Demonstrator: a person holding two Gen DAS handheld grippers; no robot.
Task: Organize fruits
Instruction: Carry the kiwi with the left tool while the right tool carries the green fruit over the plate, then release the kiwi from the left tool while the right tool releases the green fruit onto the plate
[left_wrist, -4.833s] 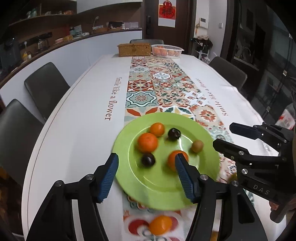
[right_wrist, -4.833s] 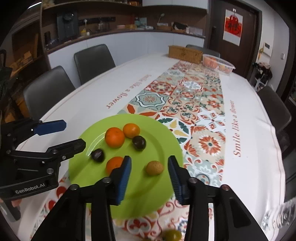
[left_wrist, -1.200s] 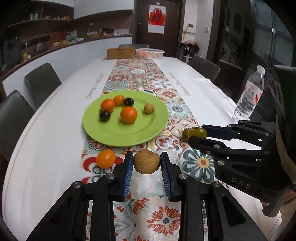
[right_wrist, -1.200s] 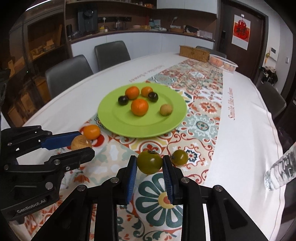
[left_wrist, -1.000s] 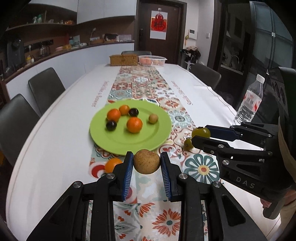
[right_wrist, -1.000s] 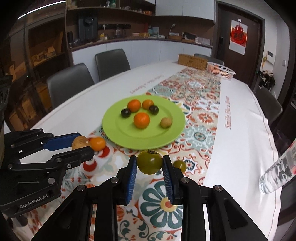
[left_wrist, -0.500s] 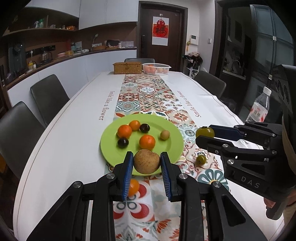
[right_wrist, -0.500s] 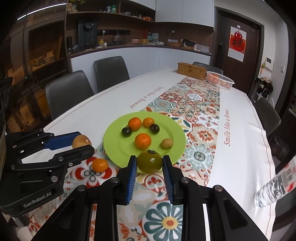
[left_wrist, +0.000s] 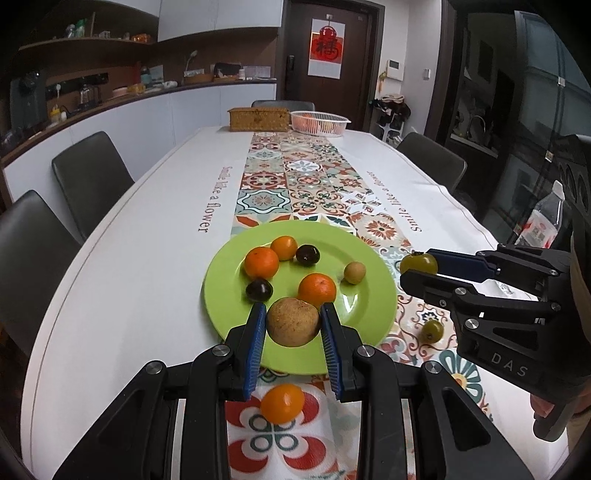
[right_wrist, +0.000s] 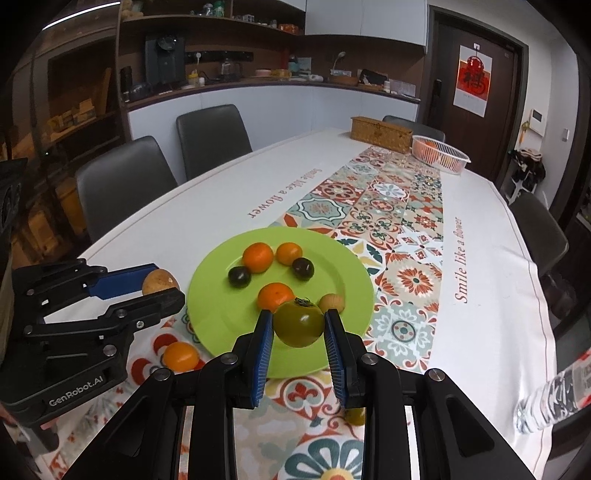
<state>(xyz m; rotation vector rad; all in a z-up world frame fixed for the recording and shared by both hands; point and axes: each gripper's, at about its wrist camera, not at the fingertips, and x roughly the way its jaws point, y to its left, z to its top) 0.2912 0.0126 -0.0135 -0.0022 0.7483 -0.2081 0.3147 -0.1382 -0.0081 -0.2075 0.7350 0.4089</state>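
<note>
My left gripper (left_wrist: 293, 325) is shut on a brown round fruit (left_wrist: 293, 321), held over the near rim of the green plate (left_wrist: 369, 317). My right gripper (right_wrist: 299, 326) is shut on a green tomato (right_wrist: 299, 324), held over the plate's (right_wrist: 218, 306) near right part. Each gripper also shows in the other's view, the right gripper (left_wrist: 419, 266) and the left gripper (right_wrist: 162, 284). On the plate lie three oranges (left_wrist: 261, 262), two dark plums (left_wrist: 307, 254) and a small tan fruit (left_wrist: 355, 272). An orange tomato (left_wrist: 282, 402) and a small green fruit (left_wrist: 433, 330) lie on the runner near the plate.
The long table (left_wrist: 155, 240) has a patterned runner down its middle. A wicker box (left_wrist: 258, 119) and a white basket (left_wrist: 319, 123) stand at the far end. A water bottle (left_wrist: 543, 221) stands at the right edge. Dark chairs (left_wrist: 88, 181) line both sides.
Both grippers, each holding its fruit, have moved forward toward the plate and now hang over its near part. The orange tomato and small green fruit have slipped nearer.
</note>
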